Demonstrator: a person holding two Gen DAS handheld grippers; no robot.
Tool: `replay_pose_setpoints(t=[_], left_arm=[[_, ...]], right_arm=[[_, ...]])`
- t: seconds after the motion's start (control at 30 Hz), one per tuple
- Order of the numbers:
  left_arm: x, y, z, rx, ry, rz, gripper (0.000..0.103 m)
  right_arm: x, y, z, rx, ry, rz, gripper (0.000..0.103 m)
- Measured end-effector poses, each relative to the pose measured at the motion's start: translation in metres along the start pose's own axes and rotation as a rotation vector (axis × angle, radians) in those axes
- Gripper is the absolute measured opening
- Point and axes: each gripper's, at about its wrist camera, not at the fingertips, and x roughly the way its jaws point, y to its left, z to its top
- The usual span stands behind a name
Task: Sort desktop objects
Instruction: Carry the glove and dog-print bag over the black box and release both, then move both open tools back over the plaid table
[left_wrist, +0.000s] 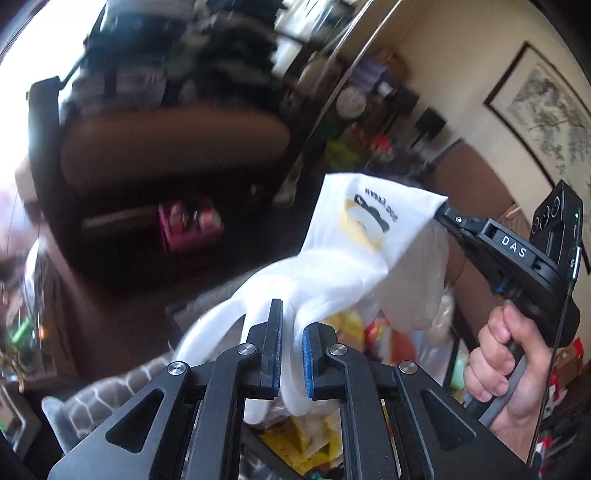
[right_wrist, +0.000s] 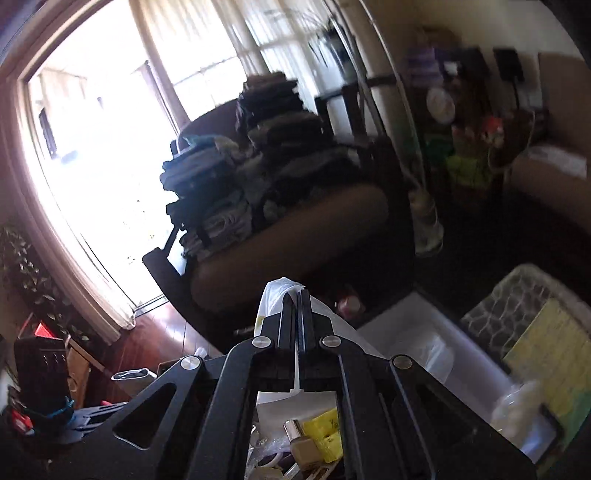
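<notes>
Bright curtained window (right_wrist: 110, 155); brown armchair (right_wrist: 288, 236) piled with clothes; framed picture (left_wrist: 546, 118) on cream wall.

Yellow packets (right_wrist: 325, 435) and a small bottle (right_wrist: 301, 441) clutter the surface below.

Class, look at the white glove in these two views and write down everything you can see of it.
The white glove looks like thin, soft cloth, limp and creased. Its cuff carries a yellow and black print with dark lettering. It hangs in the air, stretched between two tools: the left tool is closed on one finger, while the right tool pinches the cuff edge. The other fingers droop loose to the left. In the right wrist view only a white fold shows, clamped between the closed pads. Below lies blurred clutter.
</notes>
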Motion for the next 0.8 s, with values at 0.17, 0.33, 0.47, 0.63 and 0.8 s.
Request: replay_pose_setpoints(t=[0.17, 0.33, 0.47, 0.63, 0.8], left_arm=[[0.041, -0.001, -0.010, 0.013, 0.173, 0.082, 0.008], [0.047, -0.002, -0.012, 0.008, 0.196, 0.079, 0.008], [0.040, -0.009, -0.017, 0.019, 0.239, 0.027, 0.011], [-0.008, -0.028, -0.013, 0.080, 0.135, 0.127, 0.068], [-0.056, -0.060, -0.011, 0.175, -0.005, 0.110, 0.082]], right_arm=[[0.050, -0.032, -0.029, 0.089, 0.169, -0.045, 0.002], [0.087, -0.058, -0.054, 0.086, 0.373, -0.173, 0.002], [0.087, -0.069, -0.065, 0.091, 0.464, -0.201, 0.002], [0.051, -0.068, -0.070, 0.091, 0.535, -0.194, 0.019], [-0.053, -0.034, -0.075, -0.033, 0.412, -0.240, 0.057]])
